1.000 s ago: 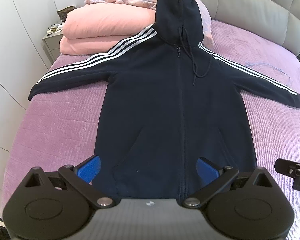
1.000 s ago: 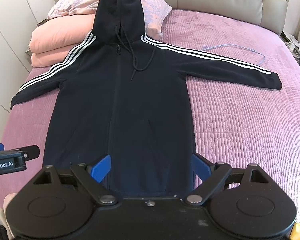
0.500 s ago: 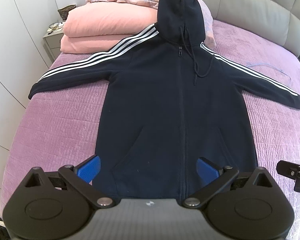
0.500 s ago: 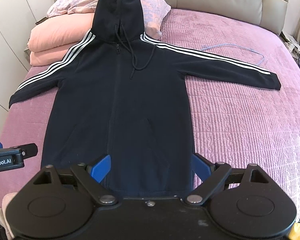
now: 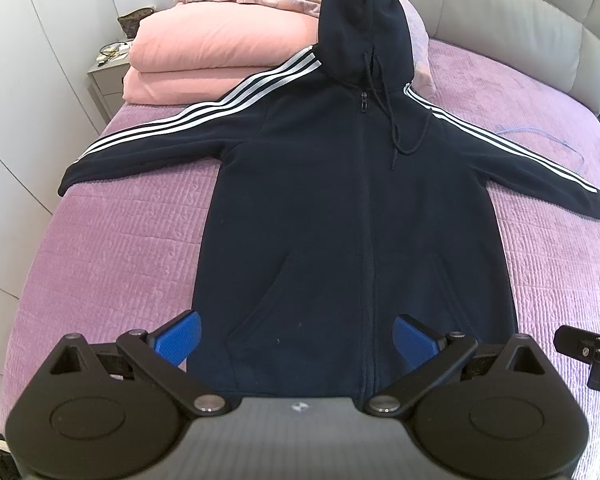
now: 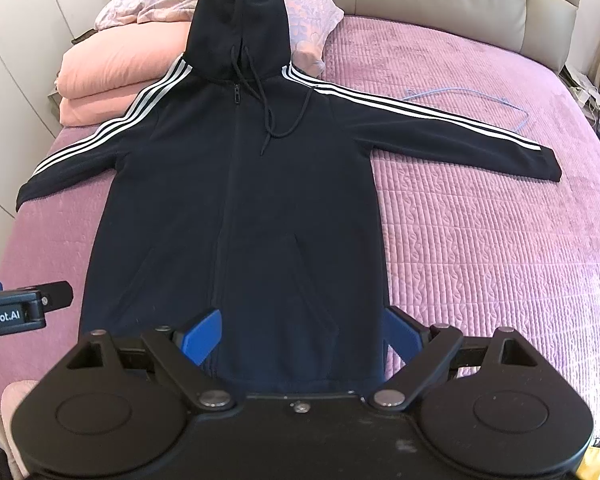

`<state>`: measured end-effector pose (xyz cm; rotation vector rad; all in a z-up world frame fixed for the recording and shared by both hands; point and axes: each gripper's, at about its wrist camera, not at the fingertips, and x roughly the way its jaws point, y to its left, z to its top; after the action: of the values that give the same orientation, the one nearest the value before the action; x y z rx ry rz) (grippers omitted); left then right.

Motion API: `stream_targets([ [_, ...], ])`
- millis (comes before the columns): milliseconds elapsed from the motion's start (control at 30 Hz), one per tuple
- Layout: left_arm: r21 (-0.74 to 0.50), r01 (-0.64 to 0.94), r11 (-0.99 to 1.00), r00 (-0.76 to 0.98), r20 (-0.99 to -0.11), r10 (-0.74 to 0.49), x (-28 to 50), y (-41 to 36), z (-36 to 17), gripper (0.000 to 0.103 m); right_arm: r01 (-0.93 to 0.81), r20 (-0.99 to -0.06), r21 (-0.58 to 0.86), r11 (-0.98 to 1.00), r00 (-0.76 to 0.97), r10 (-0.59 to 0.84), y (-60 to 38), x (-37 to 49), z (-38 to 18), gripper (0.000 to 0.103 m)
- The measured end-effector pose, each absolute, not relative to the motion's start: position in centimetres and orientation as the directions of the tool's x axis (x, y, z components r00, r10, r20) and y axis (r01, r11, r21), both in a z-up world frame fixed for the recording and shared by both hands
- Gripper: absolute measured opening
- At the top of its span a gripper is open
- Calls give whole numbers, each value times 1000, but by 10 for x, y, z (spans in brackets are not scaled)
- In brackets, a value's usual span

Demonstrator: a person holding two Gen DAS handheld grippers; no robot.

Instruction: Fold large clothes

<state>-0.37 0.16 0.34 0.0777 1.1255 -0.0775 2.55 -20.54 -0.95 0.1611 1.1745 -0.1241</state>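
1. Little has moved since a second ago: your left gripper (image 5: 296,336) and right gripper (image 6: 300,332) still hover, fingers spread, empty.
2. The hoodie (image 5: 356,216) lies flat on the bed (image 6: 480,232); it looks soft, thick and floppy, so pinch a sleeve cuff (image 6: 548,166).

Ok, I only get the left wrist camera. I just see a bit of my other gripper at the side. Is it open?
Observer: Yes. In the right wrist view the right gripper has its fingers spread wide, with nothing held between them.
Operator: Where is it on the hoodie?
Observer: At the hem of the hoodie. One blue finger shows just beyond its right edge, over the purple bedspread.
Operator: Can that camera see my left one?
Observer: Only its side, at the picture's left edge. The left gripper has white lettering there that ends in Robot.AI.
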Motion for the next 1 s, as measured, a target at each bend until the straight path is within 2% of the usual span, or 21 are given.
stream_targets([
  [1000,10,80,997,426,-904,-25,0,10,1,103,176,-928,59,983,372,-11,-204,29,-11,103],
])
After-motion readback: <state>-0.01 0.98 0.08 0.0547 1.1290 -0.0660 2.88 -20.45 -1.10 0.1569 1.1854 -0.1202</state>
